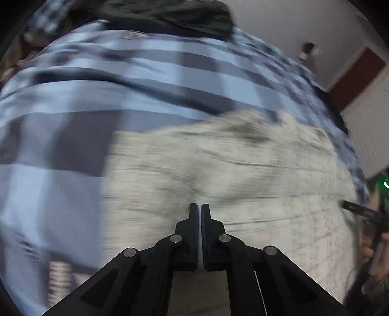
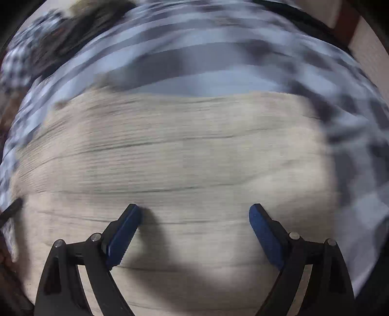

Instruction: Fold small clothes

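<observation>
One beige cloth (image 2: 175, 155) is lying flat on the plaid bedcover (image 2: 194, 58), its long axis running left to right across both views. One dark garment (image 1: 170, 14) is lying at the far edge. The left gripper (image 1: 199, 209) is showing jaws pressed together, gripping nothing visible. The right gripper (image 2: 194, 214) is showing jaws spread wide over the cloth.

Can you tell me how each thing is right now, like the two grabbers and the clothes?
left gripper: shut, nothing visible between its fingers, over the cloth.
right gripper: open wide, empty, over the cloth.
beige ribbed garment: spread fairly flat, a few creases, blurred.
blue plaid bedspread: lying under the garment.
dark clothing: lumped at the far edge, unfolded.
</observation>
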A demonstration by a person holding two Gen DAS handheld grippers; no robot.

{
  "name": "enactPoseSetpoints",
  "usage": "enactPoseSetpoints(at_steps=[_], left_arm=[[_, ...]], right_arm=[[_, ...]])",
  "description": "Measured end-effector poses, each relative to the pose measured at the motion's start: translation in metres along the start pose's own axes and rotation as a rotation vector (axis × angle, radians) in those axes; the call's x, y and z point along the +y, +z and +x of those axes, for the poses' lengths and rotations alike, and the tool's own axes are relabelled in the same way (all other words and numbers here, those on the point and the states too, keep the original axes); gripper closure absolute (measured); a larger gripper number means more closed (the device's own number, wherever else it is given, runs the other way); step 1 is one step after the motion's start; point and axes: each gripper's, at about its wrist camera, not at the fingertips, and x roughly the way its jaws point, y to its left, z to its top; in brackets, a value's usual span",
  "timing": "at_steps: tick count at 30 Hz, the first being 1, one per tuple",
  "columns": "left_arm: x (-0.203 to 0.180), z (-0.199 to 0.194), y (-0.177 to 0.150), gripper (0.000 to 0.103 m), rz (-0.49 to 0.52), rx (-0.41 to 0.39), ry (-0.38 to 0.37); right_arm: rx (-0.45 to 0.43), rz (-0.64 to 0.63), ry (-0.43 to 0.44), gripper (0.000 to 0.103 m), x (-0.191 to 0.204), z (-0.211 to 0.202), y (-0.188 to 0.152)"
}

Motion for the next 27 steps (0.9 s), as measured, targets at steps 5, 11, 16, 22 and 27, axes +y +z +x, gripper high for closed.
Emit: enactPoseSetpoints(at_steps=[5, 11, 16, 22, 27], left_arm=[[-0.017, -0.052, -0.008, 0.097, 0.178, -0.087, 0.336], [-0.072, -0.109, -0.088, 0.097, 0.437, -0.141, 0.249], [-0.066, -0.054, -0.133, 0.097, 0.383, 0.078, 0.002], [-0.059, -0.066, -0.136, 0.097, 0.375, -0.051, -0.008], [-0.054, -0.103, -0.127, 0.023, 0.336, -0.139, -0.095]], right_arm=[[-0.004, 0.162, -0.153, 0.015, -0.088, -0.036, -0.029], [-0.105, 0.084, 0.094, 0.014, -0.091, -0.121, -0.119], [-0.086, -0.016, 0.22, 0.014, -0.031, -0.125, -0.147], [-0.076, 0.016, 0.213, 0.014, -0.024, -0.097, -0.165], [-0.121, 0.06, 0.262, 0.014, -0.035, -0.106, -0.162]])
